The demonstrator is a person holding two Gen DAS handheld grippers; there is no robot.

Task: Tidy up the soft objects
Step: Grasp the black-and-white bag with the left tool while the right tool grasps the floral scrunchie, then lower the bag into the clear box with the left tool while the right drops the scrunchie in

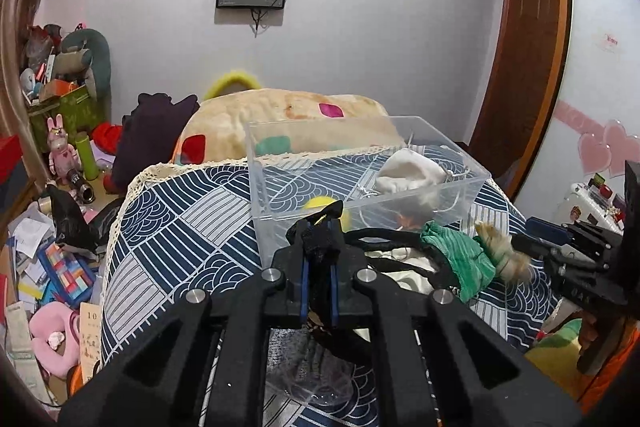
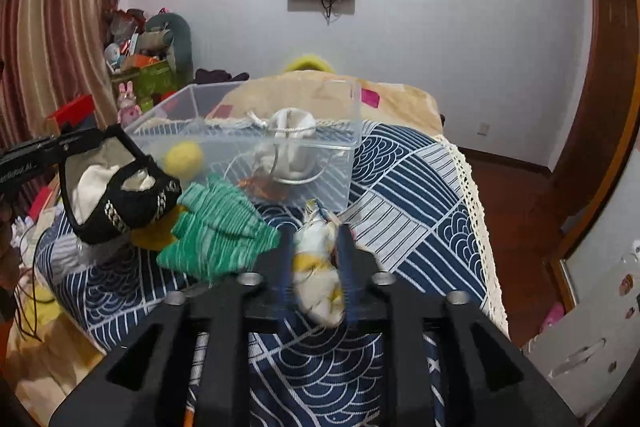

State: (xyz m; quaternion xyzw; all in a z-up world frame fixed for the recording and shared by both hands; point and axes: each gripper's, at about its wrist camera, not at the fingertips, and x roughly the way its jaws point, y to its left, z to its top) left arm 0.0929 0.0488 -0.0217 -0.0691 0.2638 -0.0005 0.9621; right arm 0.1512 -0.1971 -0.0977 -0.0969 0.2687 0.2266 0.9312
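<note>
A clear plastic box (image 1: 360,187) (image 2: 248,143) stands on the patterned bed cover, holding a white pouch (image 1: 408,173) (image 2: 290,123), a yellow ball (image 2: 184,157) and an orange item. My left gripper (image 1: 320,227) is shut on a black pouch (image 2: 120,191) and holds it in the air left of the box. A green knitted cloth (image 1: 456,255) (image 2: 218,231) lies beside it. My right gripper (image 2: 314,227) is shut on a white and yellow furry toy (image 2: 318,271) (image 1: 504,251), just in front of the box.
The blue and white bed cover (image 2: 400,187) has a lace edge on the right. A beige blanket (image 1: 288,119) lies behind the box. Cluttered floor and toys (image 1: 52,227) lie at the left. A wooden door (image 1: 528,47) stands at the right.
</note>
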